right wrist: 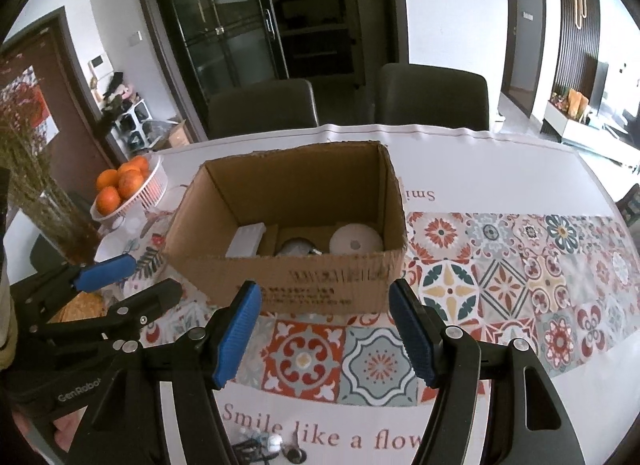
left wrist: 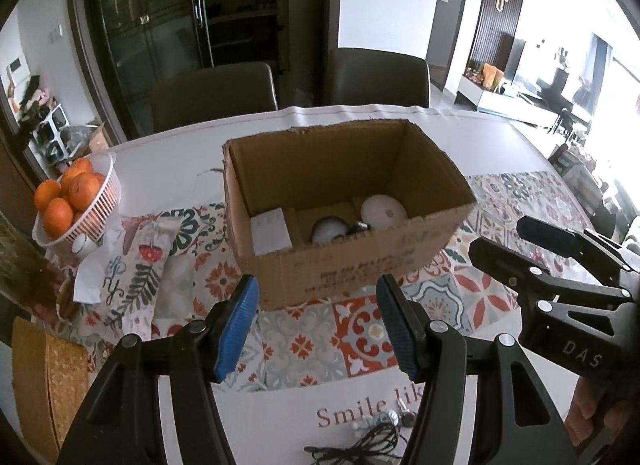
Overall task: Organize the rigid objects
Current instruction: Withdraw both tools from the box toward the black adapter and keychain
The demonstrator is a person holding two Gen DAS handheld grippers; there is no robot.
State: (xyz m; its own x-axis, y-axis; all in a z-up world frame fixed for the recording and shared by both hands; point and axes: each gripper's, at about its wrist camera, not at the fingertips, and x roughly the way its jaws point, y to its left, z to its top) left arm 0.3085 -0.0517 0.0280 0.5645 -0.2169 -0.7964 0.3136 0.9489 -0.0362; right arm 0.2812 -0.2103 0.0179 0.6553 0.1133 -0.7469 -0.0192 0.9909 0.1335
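Both grippers, left gripper and right gripper, hang open and empty before our cardboard box. Bulb, white disc and white block already lie inside, presumably sorted. Keys and cord wait near the table edge; the tablecloth right of the box gives room.

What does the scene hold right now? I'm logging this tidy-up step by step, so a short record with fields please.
container: open brown cardboard box on the patterned tablecloth
inside box: white rectangular block, round white bulb, pale round disc
left of box: white slatted basket of oranges
near edge: black cord and small items, too small to identify
left gripper: open, empty
right gripper: open, empty
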